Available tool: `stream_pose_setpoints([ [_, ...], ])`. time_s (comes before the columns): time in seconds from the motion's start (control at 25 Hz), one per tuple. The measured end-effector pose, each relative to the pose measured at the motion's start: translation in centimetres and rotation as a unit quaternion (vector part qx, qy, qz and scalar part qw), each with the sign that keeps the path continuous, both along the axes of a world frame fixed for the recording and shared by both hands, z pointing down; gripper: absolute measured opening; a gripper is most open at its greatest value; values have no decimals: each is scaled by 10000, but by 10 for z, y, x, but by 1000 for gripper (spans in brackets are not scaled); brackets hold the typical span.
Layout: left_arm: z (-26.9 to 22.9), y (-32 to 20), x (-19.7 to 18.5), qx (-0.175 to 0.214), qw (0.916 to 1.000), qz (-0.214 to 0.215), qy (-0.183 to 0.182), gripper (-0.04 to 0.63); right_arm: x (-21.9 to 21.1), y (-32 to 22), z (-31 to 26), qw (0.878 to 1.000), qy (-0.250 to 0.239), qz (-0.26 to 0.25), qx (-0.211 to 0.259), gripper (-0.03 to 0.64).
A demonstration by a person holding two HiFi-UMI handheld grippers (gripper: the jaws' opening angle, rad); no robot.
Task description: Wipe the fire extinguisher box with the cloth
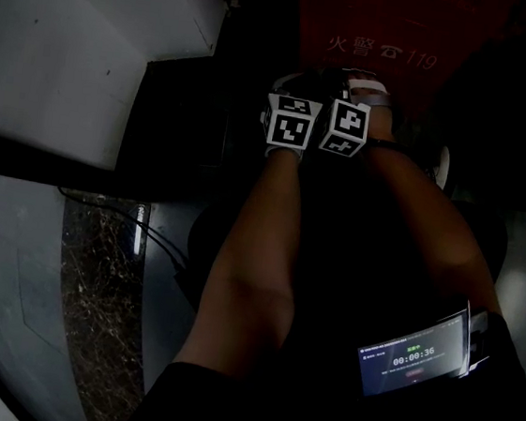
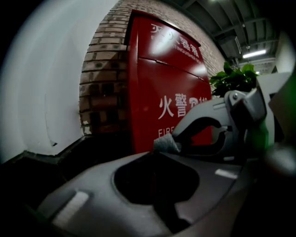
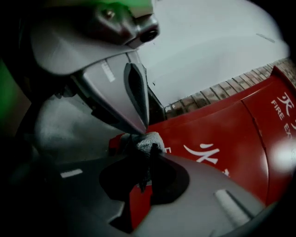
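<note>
**Both claws on one cloth, in front of the red box**

My left gripper (image 2: pixel 159 149) is clenched, with a small grey wad of cloth (image 2: pixel 165 143) caught at the jaw tips. My right gripper (image 3: pixel 147 149) is also clamped on the cloth, biting it from the opposite side, so the two sets of tips almost meet.

From the head view the grippers sit side by side, arms reaching forward. The fire extinguisher box (image 2: pixel 162 92) is red with white lettering. It stands upright just behind the cloth and against a brick wall (image 2: pixel 104 78).

I cannot tell whether the cloth touches the box. A green plant (image 2: pixel 233 78) shows past the box's far edge.
</note>
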State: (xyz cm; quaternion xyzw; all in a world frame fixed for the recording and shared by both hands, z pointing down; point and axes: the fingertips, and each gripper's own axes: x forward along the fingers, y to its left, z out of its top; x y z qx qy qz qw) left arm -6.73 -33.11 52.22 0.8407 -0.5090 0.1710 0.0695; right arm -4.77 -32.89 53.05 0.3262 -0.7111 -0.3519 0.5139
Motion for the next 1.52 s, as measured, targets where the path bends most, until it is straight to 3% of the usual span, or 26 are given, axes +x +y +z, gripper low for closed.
stream_pose_setpoints([
  [0.32, 14, -11, -14, -211, 9988, -333, 284, 3, -10, -17, 6, 9999, 82, -65, 78, 34],
  [0.64, 24, -16, -2, -259, 9989, -219, 314, 3, 6, -18, 7, 9998, 136, -80, 109, 33],
  [1.04, 17, 1, 61, -176, 9965, 604, 559, 3, 60, -16, 10, 9991, 342, 242, 45, 34],
  [1.28, 6, 6, 89, -153, 9922, 845, 907, 3, 105, -11, 11, 9971, 471, 604, -39, 34],
  [1.4, 6, 7, 111, -126, 9898, 1139, 845, 3, 132, -10, 9, 9954, 575, 766, -46, 34],
  [1.52, 12, 7, 135, 30, 9877, 1482, 504, 3, 162, -8, 8, 9928, 632, 1018, -82, 34],
])
